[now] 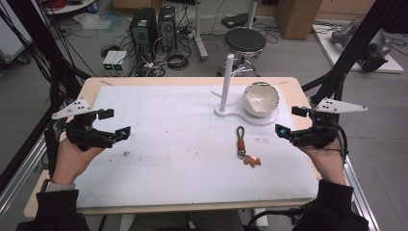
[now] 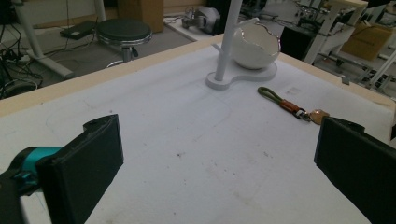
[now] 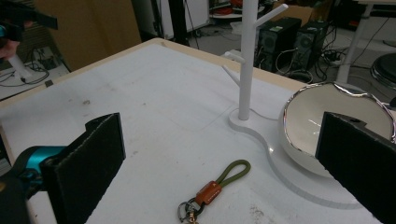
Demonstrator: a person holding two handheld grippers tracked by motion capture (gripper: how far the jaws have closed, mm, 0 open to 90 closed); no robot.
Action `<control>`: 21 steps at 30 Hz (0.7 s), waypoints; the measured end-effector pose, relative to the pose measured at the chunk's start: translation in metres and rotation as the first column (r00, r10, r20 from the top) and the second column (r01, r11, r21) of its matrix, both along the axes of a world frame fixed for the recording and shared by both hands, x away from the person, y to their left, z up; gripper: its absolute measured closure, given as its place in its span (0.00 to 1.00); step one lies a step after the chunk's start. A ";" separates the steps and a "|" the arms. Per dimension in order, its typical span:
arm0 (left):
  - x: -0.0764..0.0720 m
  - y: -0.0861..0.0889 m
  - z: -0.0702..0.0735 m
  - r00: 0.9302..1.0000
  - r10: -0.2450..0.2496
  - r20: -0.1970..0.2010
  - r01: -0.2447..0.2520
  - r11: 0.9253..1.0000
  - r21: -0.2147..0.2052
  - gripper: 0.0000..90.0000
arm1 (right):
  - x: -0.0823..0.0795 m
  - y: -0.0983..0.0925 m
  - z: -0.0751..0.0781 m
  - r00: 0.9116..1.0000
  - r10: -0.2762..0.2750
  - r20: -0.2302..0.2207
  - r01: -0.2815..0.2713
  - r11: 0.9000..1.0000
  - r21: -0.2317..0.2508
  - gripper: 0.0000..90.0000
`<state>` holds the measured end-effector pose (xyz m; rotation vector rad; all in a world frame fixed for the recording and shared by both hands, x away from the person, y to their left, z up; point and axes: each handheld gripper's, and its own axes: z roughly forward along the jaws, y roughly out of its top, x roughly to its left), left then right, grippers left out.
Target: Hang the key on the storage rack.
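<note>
1. A wide white-topped table with a pale wooden rim (image 1: 192, 81) is seen, most of its surface bare, with open room across the middle and left.
2. A white stand with an upright post and side pegs (image 1: 226, 86) is set toward the far right; a glossy white bowl with a jagged silver rim (image 1: 260, 99) rests on its flat base.
3. The left gripper (image 1: 114, 123) is held over the left edge, jaws wide, nothing between them.
4. The right gripper (image 1: 291, 120) is held over the right edge, jaws wide, likewise empty.
5. An olive cord key strap with a tan leather tab and metal ring (image 1: 242, 143) is laid flat just in front of the stand's base, near the right gripper and well apart from the left.

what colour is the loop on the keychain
Olive green, with a tan leather band; the keychain loop shows best in the right gripper view.
</note>
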<state>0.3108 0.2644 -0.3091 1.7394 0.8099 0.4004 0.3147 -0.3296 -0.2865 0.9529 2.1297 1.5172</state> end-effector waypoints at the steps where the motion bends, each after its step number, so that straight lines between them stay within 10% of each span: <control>1: 0.000 0.001 0.000 1.000 0.004 0.004 -0.004 1.000 -0.002 0.02 | 0.000 0.000 0.000 1.000 0.000 0.001 0.000 1.000 -0.002 0.01; 21: -0.012 0.005 -0.004 0.999 0.030 0.013 -0.030 0.999 0.025 0.02 | 0.024 0.030 -0.013 0.999 0.027 -0.035 -0.029 0.998 -0.061 0.01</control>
